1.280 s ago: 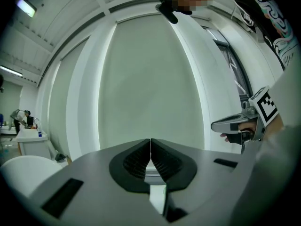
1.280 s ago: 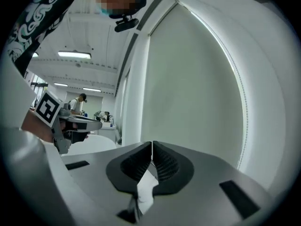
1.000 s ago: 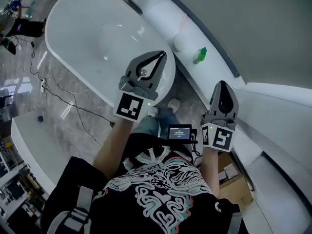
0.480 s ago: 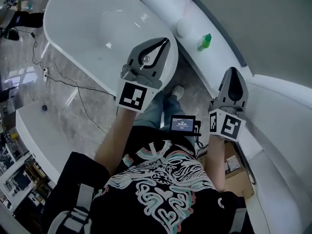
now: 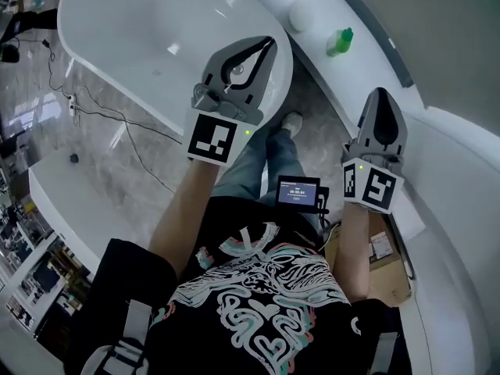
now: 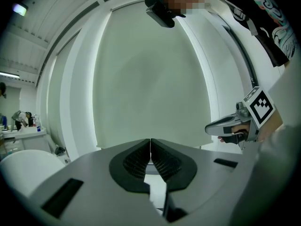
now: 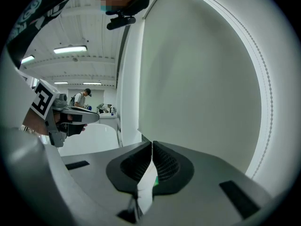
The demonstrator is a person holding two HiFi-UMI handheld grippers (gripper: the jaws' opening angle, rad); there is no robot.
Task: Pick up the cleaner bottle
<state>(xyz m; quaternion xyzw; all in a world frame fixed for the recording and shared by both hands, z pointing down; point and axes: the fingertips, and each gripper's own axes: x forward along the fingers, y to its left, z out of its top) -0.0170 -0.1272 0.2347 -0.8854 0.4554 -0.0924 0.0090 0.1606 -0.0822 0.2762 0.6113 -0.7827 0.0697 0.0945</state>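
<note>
Head view: person stands at the near end of a white bathtub (image 5: 133,37), which fills the upper left of the frame, a gripper in each hand, both pointing toward the top of the frame. Left gripper (image 5: 269,44) sits at upper centre over the tub's near rim, with its marker cube (image 5: 212,137) below it. Right gripper (image 5: 380,94) is at centre right over the white curved ledge (image 5: 363,73), with its marker cube (image 5: 369,184) just below. Left gripper view: the jaws are fully together, ribbed pads (image 6: 141,161) meeting at the tip with nothing between them; they face a pale wall panel. The right gripper (image 6: 214,127) shows at the right edge of that view. Right gripper view: the jaws are likewise closed tip to tip and hold nothing; the left gripper (image 7: 96,118) shows at centre left, and a person (image 7: 86,97) stands far back in the room. The green cleaner bottle (image 5: 340,41) is on the ledge in the upper right of the head view, near a white rounded object (image 5: 301,14) up and to its left. It lies beyond both grippers' tips, touching neither. I cannot tell whether it stands upright from this angle. Also noted: a small screen device (image 5: 298,191) at the person's waist, a cardboard box (image 5: 381,268) at lower right, and a cable (image 5: 117,123) trailing across the grey floor (image 5: 109,170) at left.
</note>
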